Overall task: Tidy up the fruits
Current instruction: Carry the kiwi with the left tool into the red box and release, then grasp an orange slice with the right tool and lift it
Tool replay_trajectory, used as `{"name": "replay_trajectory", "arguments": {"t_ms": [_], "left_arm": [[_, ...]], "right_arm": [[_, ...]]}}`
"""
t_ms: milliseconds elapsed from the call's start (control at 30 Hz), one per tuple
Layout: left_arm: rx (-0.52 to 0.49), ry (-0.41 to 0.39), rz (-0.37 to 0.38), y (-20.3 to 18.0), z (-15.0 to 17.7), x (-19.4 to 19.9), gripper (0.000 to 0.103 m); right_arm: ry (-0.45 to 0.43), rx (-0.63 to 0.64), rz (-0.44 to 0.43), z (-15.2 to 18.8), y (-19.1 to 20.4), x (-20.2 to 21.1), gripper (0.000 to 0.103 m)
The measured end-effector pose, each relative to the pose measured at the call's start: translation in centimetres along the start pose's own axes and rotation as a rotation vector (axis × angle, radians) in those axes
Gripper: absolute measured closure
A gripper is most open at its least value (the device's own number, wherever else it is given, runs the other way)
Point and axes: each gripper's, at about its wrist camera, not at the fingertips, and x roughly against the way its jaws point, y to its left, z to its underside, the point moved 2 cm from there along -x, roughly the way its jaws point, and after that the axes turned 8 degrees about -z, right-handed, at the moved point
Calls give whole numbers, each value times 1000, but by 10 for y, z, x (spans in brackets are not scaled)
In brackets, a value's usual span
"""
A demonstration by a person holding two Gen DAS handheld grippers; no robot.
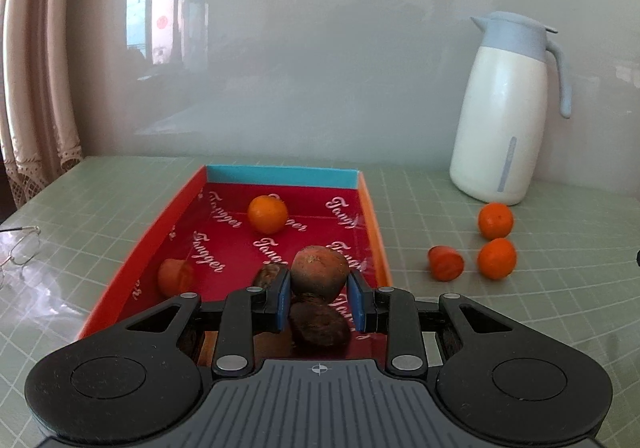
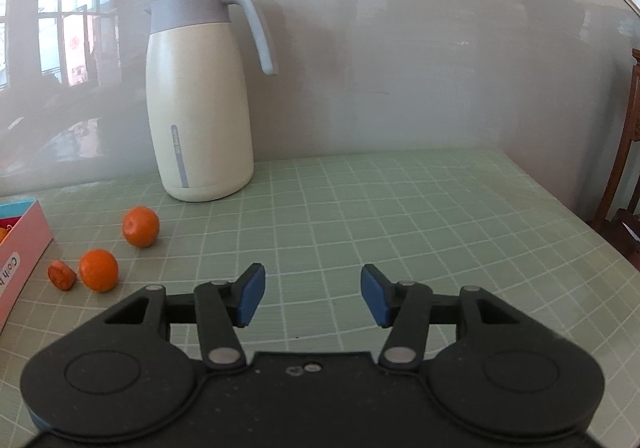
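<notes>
At the left edge of the table (image 1: 420, 184), with its green grid cover, lie wire-rimmed spectacles (image 1: 18, 248). Next comes the red box lid (image 1: 176, 216), printed inside with white script. In it sit a cut orange piece (image 1: 175, 276) by the left wall and a whole tangerine (image 1: 267, 214) toward the far blue end. The left gripper (image 1: 320, 298) hangs over the lid's near end, its blue pads pinching a brown, dull-skinned fruit (image 1: 319, 271); a dark brown fruit (image 1: 318, 324) lies beneath it. Right of the lid, on the bare cover, rest a second cut piece (image 1: 446, 263) and two tangerines, one nearer (image 1: 497, 258) and one farther (image 1: 496, 220). A cream and blue thermal jug (image 1: 504, 112) stands by the far wall. The right gripper (image 2: 313, 295) hovers over open table, fingers spread, nothing between them.
</notes>
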Motion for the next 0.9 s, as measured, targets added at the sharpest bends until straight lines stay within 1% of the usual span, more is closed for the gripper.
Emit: {"name": "replay_trajectory", "arguments": {"t_ms": [133,233,267,300,333,367,400,467,900], "left_arm": [[-7,13,-8,3,2,-5,73],[-20,8,-18,2,4,-5,71],[-16,5,-14,1,4,-4,65],[-10,1,-9,1,3,-4,53],[-8,-7,-11,1,3,-3,47],[-10,-14,-22,0,3,-1,39],[-11,-19,-30,-1,3,-1,38],[-2,-15,-20,-1,3,-1,37],[-9,-15,-19,-3,3,1,37]], "right_arm": [[2,4,-5,0,5,-2,49],[0,8,-7,-1,7,-1,48],[-1,9,-7,-1,7,-2,48],[0,10,-6,-1,7,-2,48],[0,10,-6,0,7,-2,48],[1,9,-6,0,6,-2,48],[2,9,-5,0,6,-2,48],[3,10,-4,0,5,-2,48],[5,18,-11,1,8,-4,47]]}}
